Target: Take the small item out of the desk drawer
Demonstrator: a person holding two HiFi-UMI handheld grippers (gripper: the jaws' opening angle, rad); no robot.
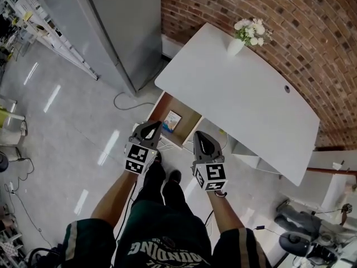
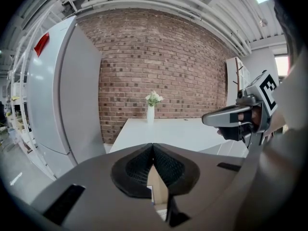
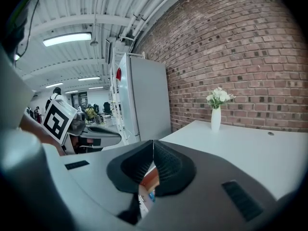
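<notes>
Under the white desk [image 1: 240,88] a wooden drawer [image 1: 166,106] stands pulled out. In it lies a small flat item [image 1: 172,120] with a blue picture on it. My left gripper [image 1: 152,128] hangs just at the drawer's near edge, jaws shut and empty. To its right, my right gripper [image 1: 201,140] is shut on nothing at the desk's front edge. In the left gripper view the pads [image 2: 166,165] meet, and drawer wood [image 2: 156,186] shows below them. In the right gripper view the pads [image 3: 168,167] also meet over a glimpse of the drawer [image 3: 149,179].
A white vase of flowers [image 1: 237,44] stands at the desk's far end by the brick wall [image 1: 290,21]. A tall grey cabinet [image 1: 120,27] stands to the left, with a cable [image 1: 125,102] on the floor. My legs and shoes [image 1: 162,177] are in front of the drawer.
</notes>
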